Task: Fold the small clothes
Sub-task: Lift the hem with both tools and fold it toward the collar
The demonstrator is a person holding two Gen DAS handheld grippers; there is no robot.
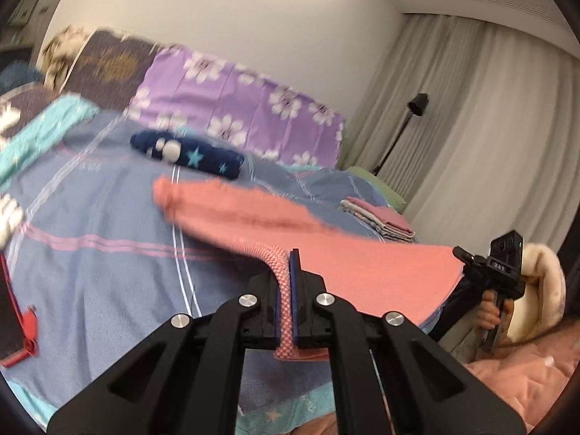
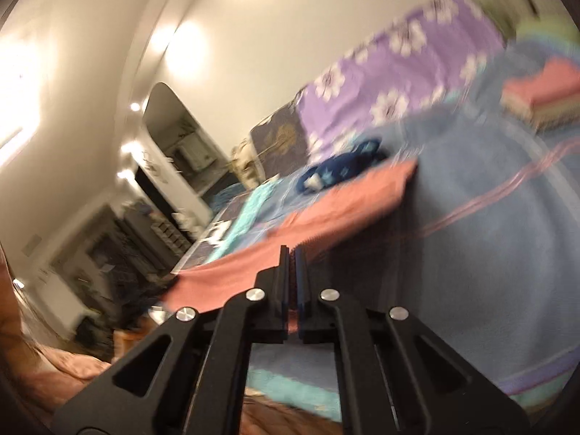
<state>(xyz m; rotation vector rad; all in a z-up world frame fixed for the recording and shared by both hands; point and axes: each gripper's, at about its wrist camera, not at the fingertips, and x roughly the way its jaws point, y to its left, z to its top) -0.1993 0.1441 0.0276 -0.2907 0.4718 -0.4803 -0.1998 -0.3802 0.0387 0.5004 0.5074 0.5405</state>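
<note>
A pink knitted garment hangs stretched above the blue striped bedspread. My left gripper is shut on one edge of it; the cloth runs down between the pads. The other gripper shows at the right of this view, holding the garment's far edge. In the right wrist view my right gripper is shut on the same pink garment, which spreads away to the left and ahead, blurred by motion.
A rolled navy star-print garment lies further back on the bed. A stack of folded clothes sits at the right bed edge. Purple flowered pillows line the wall. A turquoise cloth and a red hanger lie left.
</note>
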